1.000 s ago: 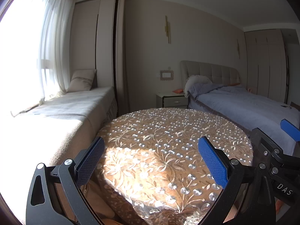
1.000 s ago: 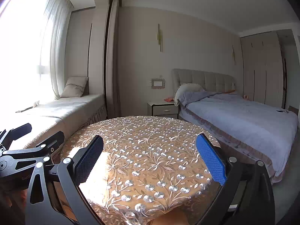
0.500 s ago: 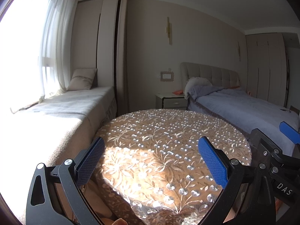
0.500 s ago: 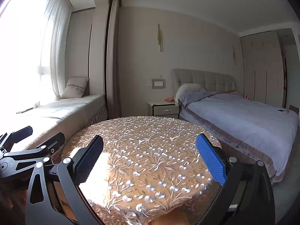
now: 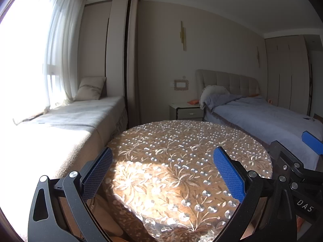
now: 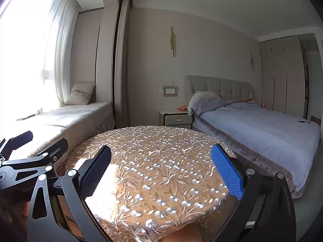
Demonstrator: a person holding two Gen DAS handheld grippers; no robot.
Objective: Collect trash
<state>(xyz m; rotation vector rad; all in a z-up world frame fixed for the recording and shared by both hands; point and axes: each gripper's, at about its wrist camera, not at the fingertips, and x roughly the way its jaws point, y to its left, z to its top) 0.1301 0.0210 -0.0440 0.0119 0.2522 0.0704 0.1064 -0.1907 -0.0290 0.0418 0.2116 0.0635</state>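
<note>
Hovering over one round table [image 5: 181,141], two grippers — left gripper [image 5: 163,171], right gripper [image 6: 161,167] — fingers apart

Window: we see bright daylight through the sheer curtain [image 5: 60,46].
Seat: our window bench [image 5: 80,119] carries a cushion [image 5: 90,88].
Middle: round table [image 6: 153,161], embroidered cloth.
Right: bed [image 6: 262,125], nightstand [image 6: 175,117], wardrobe [image 6: 282,74].

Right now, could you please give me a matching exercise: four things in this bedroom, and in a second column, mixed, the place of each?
Things:
1. cushion
2. orange item
3. gold wall light
4. embroidered tablecloth

Places:
A. on the nightstand
B. on the round table, under both open grippers
C. on the window seat
D. high on the wall

Pairs: 1-C, 2-A, 3-D, 4-B
</note>
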